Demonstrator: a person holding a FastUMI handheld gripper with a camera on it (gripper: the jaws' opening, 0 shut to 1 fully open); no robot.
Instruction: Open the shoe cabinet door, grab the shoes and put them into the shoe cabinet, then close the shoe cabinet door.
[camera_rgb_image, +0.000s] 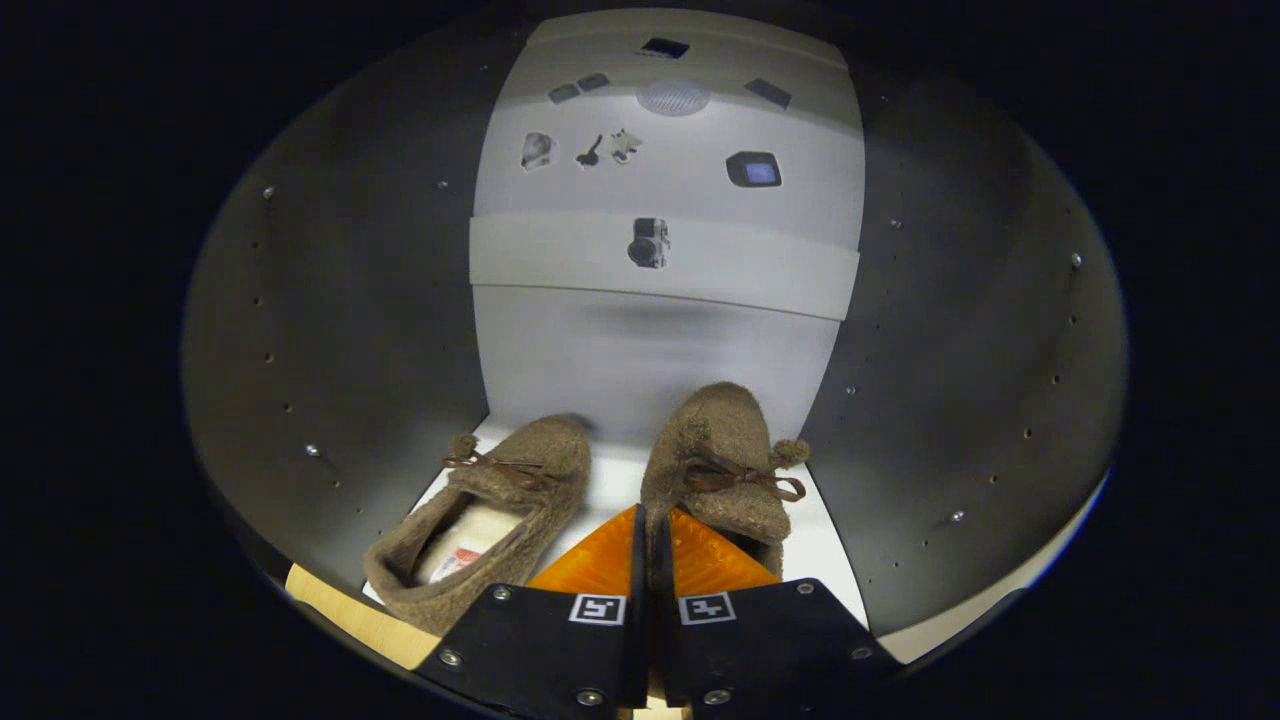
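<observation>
**Both slippers inside the cabinet, door not yet closed**

On the left, a dark side wall (340, 330) of the shoe cabinet (650, 350) rose beside the pale shelf floor (615, 475). The left slipper (490, 520), brown and woolly with a small lace bow, lay on that floor with its opening toward the camera, just ahead of the gripper's left finger. In the middle, the gripper (650, 545) had its orange fingers (600, 565) pressed together with only a thin slit between them; whether they pinched the heel edge of the right slipper could not be told. The right slipper (725, 460) sat just beyond them, toe near the pale back panel. Further right stood the other dark side wall (960, 380).

Judging by this, the door had been opened and both shoes were placed. Left to do: draw the gripper out and close the door.
</observation>
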